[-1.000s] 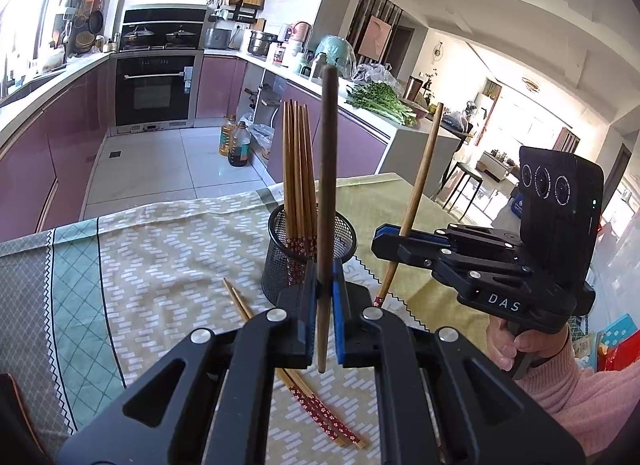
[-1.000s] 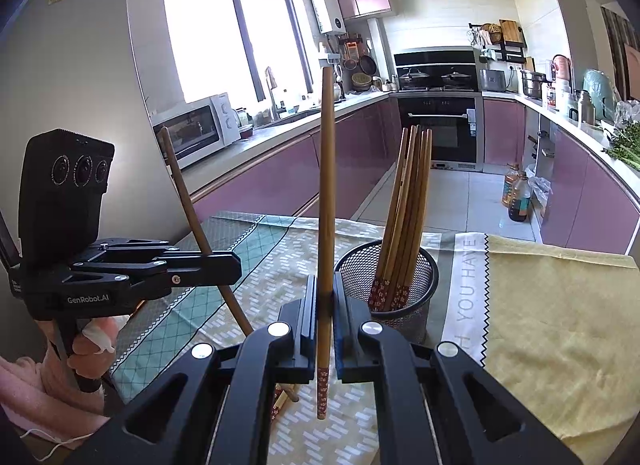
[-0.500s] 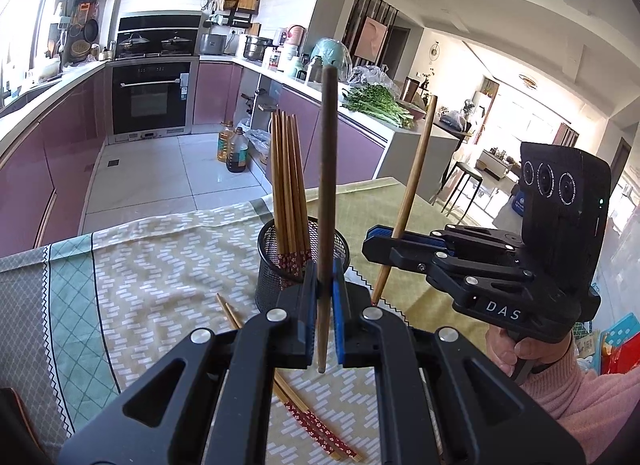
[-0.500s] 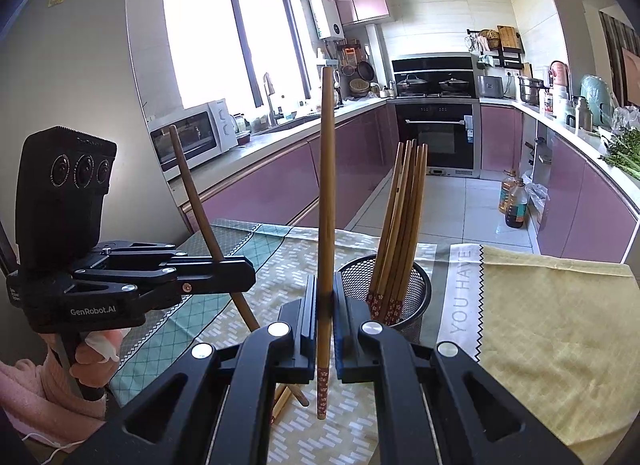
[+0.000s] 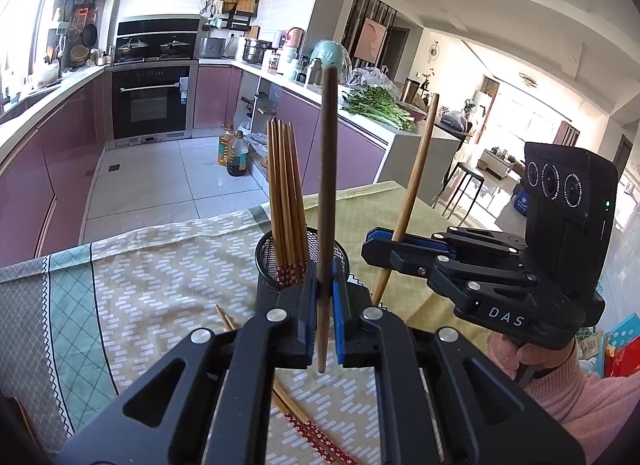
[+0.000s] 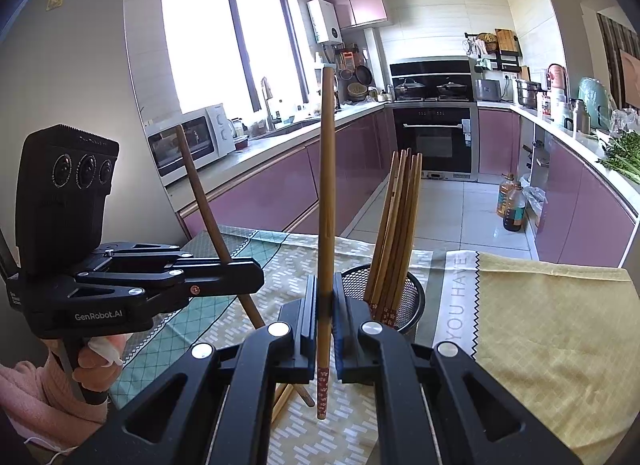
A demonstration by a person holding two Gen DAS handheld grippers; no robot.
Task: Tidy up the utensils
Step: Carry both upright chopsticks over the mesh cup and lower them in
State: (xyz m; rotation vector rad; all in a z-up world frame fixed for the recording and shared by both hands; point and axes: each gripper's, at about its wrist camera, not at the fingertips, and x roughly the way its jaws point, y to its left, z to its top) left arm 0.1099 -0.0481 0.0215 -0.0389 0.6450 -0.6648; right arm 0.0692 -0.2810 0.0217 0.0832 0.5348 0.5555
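Note:
A black mesh holder (image 5: 276,289) (image 6: 414,297) stands on the patterned tablecloth with several wooden chopsticks (image 5: 285,201) (image 6: 396,233) upright in it. My left gripper (image 5: 326,297) (image 6: 258,277) is shut on a dark chopstick (image 5: 327,169) (image 6: 198,193), held nearly upright just in front of the holder. To the right of the holder, my right gripper (image 6: 325,305) (image 5: 370,245) is shut on a lighter chopstick (image 6: 326,193) (image 5: 416,189) whose red patterned end points down. A few loose chopsticks (image 5: 316,433) (image 6: 285,395) lie on the cloth under the grippers.
The tablecloth (image 5: 160,289) ends at the table's far edge, with kitchen floor and purple cabinets beyond. A yellow cloth section (image 6: 540,325) covers the right side. Hands in pink sleeves (image 5: 580,385) hold both gripper handles.
The left gripper has edged a little towards the holder with its chopstick. The right gripper has held still. Both grips are unchanged.

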